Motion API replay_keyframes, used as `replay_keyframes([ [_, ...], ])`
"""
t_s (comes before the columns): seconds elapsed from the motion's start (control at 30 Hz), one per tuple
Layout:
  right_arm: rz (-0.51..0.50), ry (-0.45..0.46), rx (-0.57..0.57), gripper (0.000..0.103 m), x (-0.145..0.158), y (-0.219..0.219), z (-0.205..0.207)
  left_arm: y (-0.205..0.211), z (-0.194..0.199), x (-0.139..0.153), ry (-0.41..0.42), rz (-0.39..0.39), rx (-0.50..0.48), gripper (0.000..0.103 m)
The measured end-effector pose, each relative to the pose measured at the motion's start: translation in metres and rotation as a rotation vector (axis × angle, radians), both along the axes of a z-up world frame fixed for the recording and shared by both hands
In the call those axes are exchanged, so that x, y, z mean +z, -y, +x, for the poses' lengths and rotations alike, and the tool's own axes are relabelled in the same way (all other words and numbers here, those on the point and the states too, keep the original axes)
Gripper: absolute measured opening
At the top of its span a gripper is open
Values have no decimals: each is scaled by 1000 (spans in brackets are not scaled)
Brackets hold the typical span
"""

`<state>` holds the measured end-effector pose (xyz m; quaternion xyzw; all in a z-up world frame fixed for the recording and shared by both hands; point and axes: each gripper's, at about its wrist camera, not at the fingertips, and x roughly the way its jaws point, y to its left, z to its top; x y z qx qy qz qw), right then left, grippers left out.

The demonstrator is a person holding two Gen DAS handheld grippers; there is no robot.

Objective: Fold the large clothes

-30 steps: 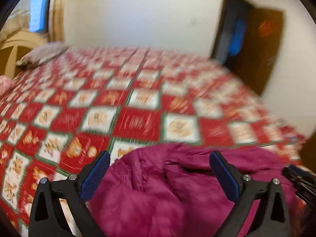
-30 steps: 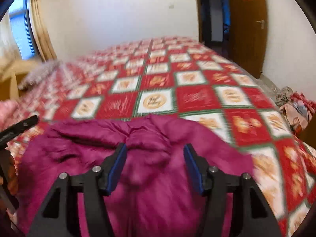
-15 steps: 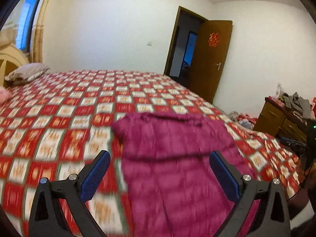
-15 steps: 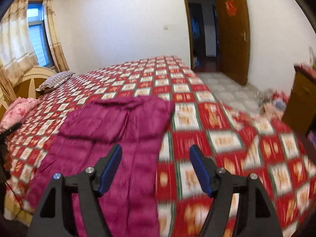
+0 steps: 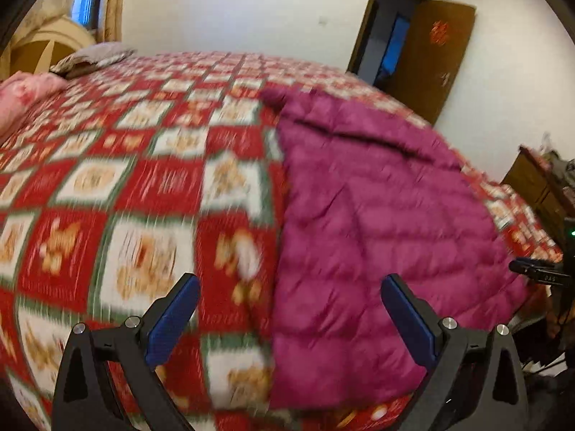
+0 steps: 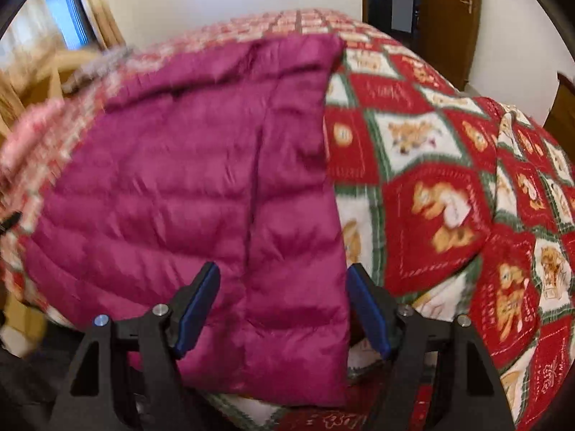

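Note:
A magenta quilted puffer jacket (image 5: 377, 222) lies flat on the bed, its hem hanging over the near edge. It also shows in the right wrist view (image 6: 201, 186). My left gripper (image 5: 289, 309) is open and empty, hovering above the jacket's left edge near the hem. My right gripper (image 6: 284, 305) is open and empty, low over the jacket's right part by the hem, its right finger (image 6: 366, 312) at the jacket's right edge. Both views are motion-blurred.
The bed has a red, white and green patchwork cover (image 5: 143, 186). Pillows (image 5: 90, 57) lie by the headboard at far left. A brown door (image 5: 427, 54) stands open at the back right. A wooden dresser (image 5: 539, 186) stands at the right.
Both grippers pulled back from the jacket's far part to its near hem at the bed edge. The jacket, bunched a second ago, now lies spread flat. Both grippers stay open.

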<state>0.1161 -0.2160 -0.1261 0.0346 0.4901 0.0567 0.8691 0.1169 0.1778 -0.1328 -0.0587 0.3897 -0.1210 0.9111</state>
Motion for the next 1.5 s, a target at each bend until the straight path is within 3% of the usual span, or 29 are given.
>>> replay_keyframes([
  [0.07,9,-36,-1,76,-10,-1,0,-1,-4,-9,-26,-23,-6,101],
  [0.23,-88,-56,15,76,-16,-7,-1,5,-3,-20,-72,-123,-54,101],
  [0.37,-114,-74,74,76,-22,-12,-10,13,-10,-4,40,-34,-25,101],
  [0.47,-131,-79,91,76,-27,-17,-10,15,-16,11,134,-29,-58,101],
  [0.57,-108,-106,83,76,-37,-16,-7,20,-6,1,73,-2,-87,101],
  [0.7,-70,-140,85,76,-42,-9,-1,26,0,-29,-91,7,-111,101],
  [0.73,-64,-151,96,74,-43,-8,-2,28,-4,-30,-82,16,-117,101],
  [0.77,-55,-162,106,65,-44,-7,-2,29,-9,-28,-71,22,-130,101],
  [0.8,-24,-177,116,58,-46,-4,-3,30,-11,-27,-71,12,-144,98],
  [0.83,4,-182,121,42,-47,2,-4,30,-14,-27,-73,-6,-155,93],
  [0.87,56,-187,123,31,-48,7,-5,29,-14,-26,-78,-15,-152,78],
  [1.0,163,-148,106,17,-47,20,-10,20,-12,-27,-88,5,-106,44],
  [1.03,172,-132,106,16,-45,21,-13,15,-12,-26,-93,-22,-97,38],
  [1.1,192,-109,110,15,-40,25,-17,5,-9,-24,-105,-114,-88,10],
  [1.17,209,-87,110,14,-35,29,-22,2,-8,-19,-95,-189,-89,6],
  [1.3,248,-29,102,13,-15,35,-35,20,-15,-3,-29,-123,-136,4],
  [1.5,395,50,72,13,7,54,-46,21,-24,28,58,-215,-181,3],
])
